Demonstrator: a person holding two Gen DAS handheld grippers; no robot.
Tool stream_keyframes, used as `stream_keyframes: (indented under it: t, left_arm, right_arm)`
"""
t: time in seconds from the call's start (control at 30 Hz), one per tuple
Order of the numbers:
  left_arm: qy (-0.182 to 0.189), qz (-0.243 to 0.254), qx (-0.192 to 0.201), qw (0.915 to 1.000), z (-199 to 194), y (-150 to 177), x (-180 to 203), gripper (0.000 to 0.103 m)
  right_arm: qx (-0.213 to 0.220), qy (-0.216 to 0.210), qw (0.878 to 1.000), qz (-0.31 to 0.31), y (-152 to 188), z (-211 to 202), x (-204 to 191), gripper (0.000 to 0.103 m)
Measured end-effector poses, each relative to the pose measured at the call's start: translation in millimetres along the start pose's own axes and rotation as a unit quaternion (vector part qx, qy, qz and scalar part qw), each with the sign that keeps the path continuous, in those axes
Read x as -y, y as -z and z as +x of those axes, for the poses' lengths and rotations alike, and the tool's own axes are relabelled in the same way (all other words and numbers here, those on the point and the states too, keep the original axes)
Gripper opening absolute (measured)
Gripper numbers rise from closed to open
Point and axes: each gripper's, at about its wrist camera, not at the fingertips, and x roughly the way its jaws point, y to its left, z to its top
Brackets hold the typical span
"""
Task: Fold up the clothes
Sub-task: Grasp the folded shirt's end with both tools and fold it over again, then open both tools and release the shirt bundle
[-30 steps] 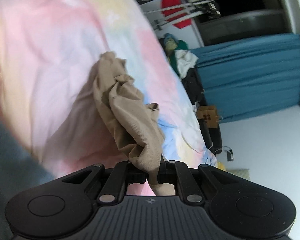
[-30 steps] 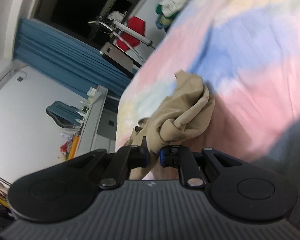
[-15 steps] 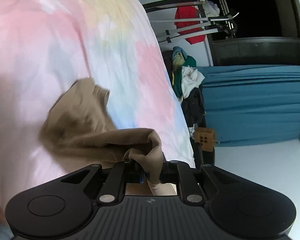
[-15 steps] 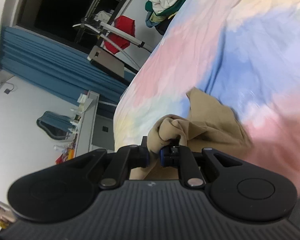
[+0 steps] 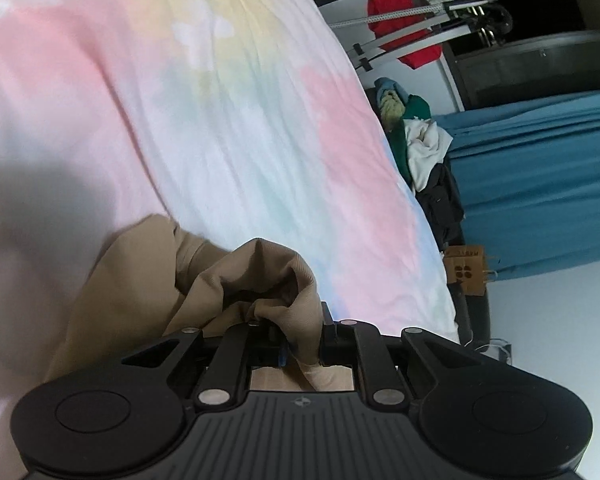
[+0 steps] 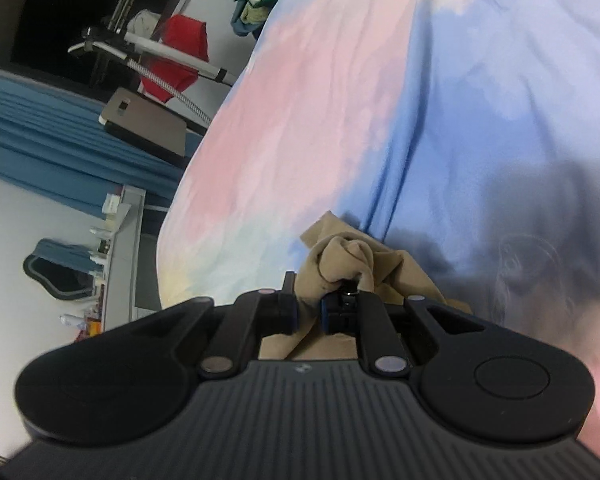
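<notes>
Currently left gripper (image 5: pixel 300 344) and right gripper (image 6: pixel 307 312) each clamp bunched tan garment (image 5: pixel 140 280) over bed (image 5: pixel 260 140); recommend spreading edges taut, laying flat

At the lower centre of the frame, the black two-finger right gripper (image 6: pixel 308 310) pinches a bunched fold of tan ribbed fabric garment (image 6: pixel 349 258). The garment rests on a pastel pink, blue and yellow tie-dye bedsheet (image 6: pixel 379 100). At the upper left hang a red garment (image 6: pixel 178 54) and blue curtains (image 6: pixel 40 136).
</notes>
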Motion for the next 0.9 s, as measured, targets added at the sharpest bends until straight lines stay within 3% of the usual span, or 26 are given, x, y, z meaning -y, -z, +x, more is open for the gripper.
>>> stream_keyframes:
  t: [0.17, 0.23, 0.33, 0.37, 0.43, 0.57, 0.67, 0.77, 0.83, 0.9]
  left_arm:
    - [0.010, 0.035, 0.019, 0.9992, -11.9, 2.9, 4.1, 0.016]
    - [0.018, 0.051, 0.027, 0.9982, -19.9, 6.2, 5.8, 0.021]
    - [0.034, 0.093, 0.045, 0.9941, -35.6, 15.7, 14.4, 0.051]
    - [0.039, 0.109, 0.051, 0.9919, -40.6, 19.2, 18.3, 0.062]
    - [0.030, 0.158, 0.076, 0.9841, -53.0, 29.4, 28.0, 0.073]
    - [0.013, 0.251, 0.092, 0.9636, -62.0, 48.6, 45.8, 0.079]
    - [-0.024, 0.319, 0.088, 0.9435, -53.1, 61.9, 56.5, 0.079]
    - [-0.063, 0.376, 0.084, 0.9209, -32.9, 76.6, 59.6, 0.077]
    - [-0.084, 0.390, 0.080, 0.9137, -22.5, 79.8, 51.8, 0.076]
    - [-0.100, 0.407, 0.073, 0.9049, -10.7, 79.8, 49.4, 0.075]
  right_arm:
    - [0.005, -0.042, 0.999, -0.034, 1.1, -4.6, -3.9, 0.018]
    - [0.016, -0.064, 0.996, -0.056, 3.5, -13.2, -9.4, 0.029]
    - [0.031, -0.098, 0.991, -0.090, 7.2, -26.2, -17.5, 0.057]
    - [0.036, -0.109, 0.988, -0.101, 8.4, -30.5, -20.3, 0.060]
    - [0.047, -0.132, 0.983, -0.123, 10.9, -39.2, -25.7, 0.067]
    - [0.080, -0.143, 0.967, -0.194, 20.4, -58.7, -37.6, 0.067]
    - [0.092, -0.083, 0.954, -0.271, 29.2, -53.5, -45.6, 0.059]
    - [0.084, -0.010, 0.942, -0.324, 33.3, -28.7, -43.0, 0.041]
    - [0.067, 0.034, 0.936, -0.344, 33.9, -9.3, -38.3, 0.027]
    - [0.051, 0.058, 0.931, -0.356, 34.4, 6.1, -33.3, 0.025]
